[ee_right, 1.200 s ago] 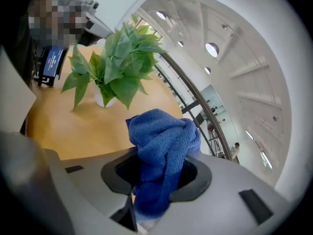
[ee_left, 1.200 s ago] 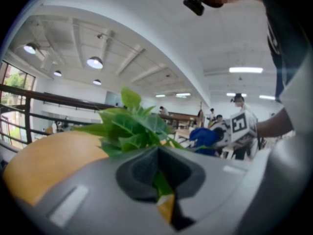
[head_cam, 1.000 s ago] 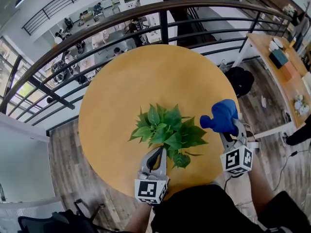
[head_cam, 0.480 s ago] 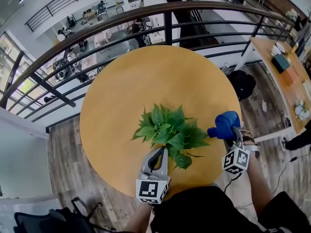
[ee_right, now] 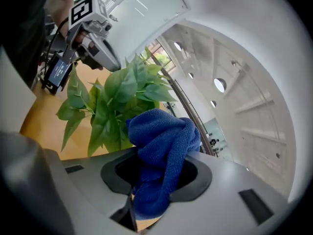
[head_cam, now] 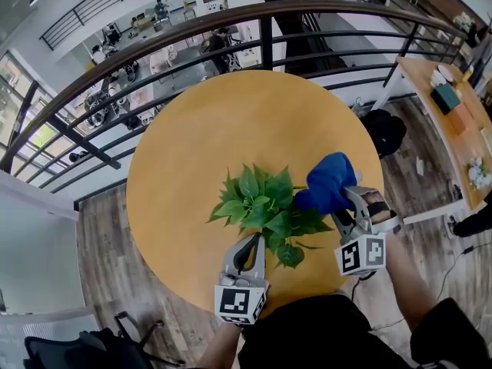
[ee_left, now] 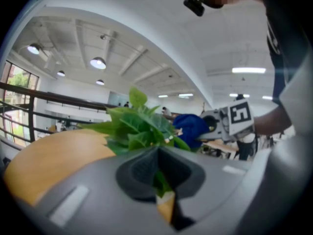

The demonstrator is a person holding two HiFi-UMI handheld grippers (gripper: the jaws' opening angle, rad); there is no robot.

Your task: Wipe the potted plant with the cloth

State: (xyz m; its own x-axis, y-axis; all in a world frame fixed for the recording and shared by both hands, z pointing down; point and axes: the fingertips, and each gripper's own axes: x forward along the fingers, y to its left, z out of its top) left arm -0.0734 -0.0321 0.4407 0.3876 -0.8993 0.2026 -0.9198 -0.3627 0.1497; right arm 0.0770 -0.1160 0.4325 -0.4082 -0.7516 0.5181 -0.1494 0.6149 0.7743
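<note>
Blue terry cloth (ee_right: 164, 146) clamped in the right gripper (ee_right: 159, 182), jaws closed on its bunched middle, loose folds bulging out past the tips. Presses, in the head view, against the right-hand leaves of the potted plant (head_cam: 265, 206), with the right gripper (head_cam: 338, 203) coming in from the near right and the cloth (head_cam: 327, 183) touching the foliage.

Left gripper (ee_left: 159, 175) closed down to a slit. Sliver of green leaf (ee_left: 159, 184) in that slit, apparently pinched, though hard to be sure through the blur. Sits at the near side of the potted plant (ee_left: 132, 124), with the left gripper (head_cam: 249, 243) pointing away from the person into the lowest leaves. Pot itself hidden under the foliage.

Stands on a round wooden table (head_cam: 223, 121), somewhat toward the near edge. Beyond the far edge of the table, a dark curved railing (head_cam: 192, 29). Far right, a wooden desk (head_cam: 419, 71) with small items on it.
</note>
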